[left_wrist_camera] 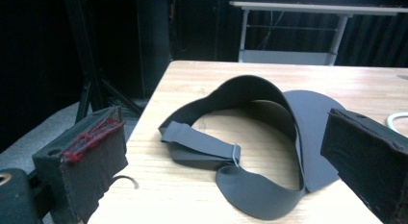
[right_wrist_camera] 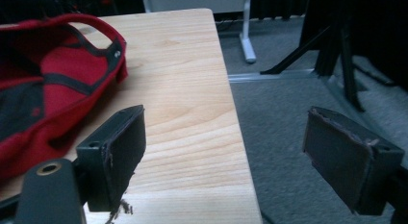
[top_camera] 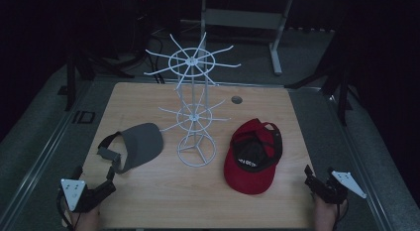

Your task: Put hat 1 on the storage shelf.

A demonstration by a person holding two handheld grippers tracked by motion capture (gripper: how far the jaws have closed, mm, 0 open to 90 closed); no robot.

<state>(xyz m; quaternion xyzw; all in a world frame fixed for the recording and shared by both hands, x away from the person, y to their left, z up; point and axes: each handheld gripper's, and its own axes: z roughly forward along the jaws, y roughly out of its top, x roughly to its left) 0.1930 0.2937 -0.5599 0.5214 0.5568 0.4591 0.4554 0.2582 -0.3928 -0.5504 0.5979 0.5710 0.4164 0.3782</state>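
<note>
A grey visor [top_camera: 138, 144] lies upside down on the wooden table [top_camera: 163, 196], left of a white wire hat rack [top_camera: 193, 112]. A red cap [top_camera: 252, 156] lies crown-down right of the rack. My left gripper [top_camera: 110, 181] hovers at the table's near left corner, open, pointing at the visor [left_wrist_camera: 250, 137], which sits a short way beyond its wide-apart jaws [left_wrist_camera: 226, 185]. My right gripper [top_camera: 309, 179] is at the near right edge, open and holding nothing [right_wrist_camera: 231, 156]. The red cap [right_wrist_camera: 43, 89] lies left of its left jaw.
The rack's round base [top_camera: 196, 150] stands between the two hats, with wire arms spreading at two levels. A small round grommet [top_camera: 236, 99] sits at the far side of the table. The table's right edge [right_wrist_camera: 231, 104] drops to grey carpet [right_wrist_camera: 288, 113].
</note>
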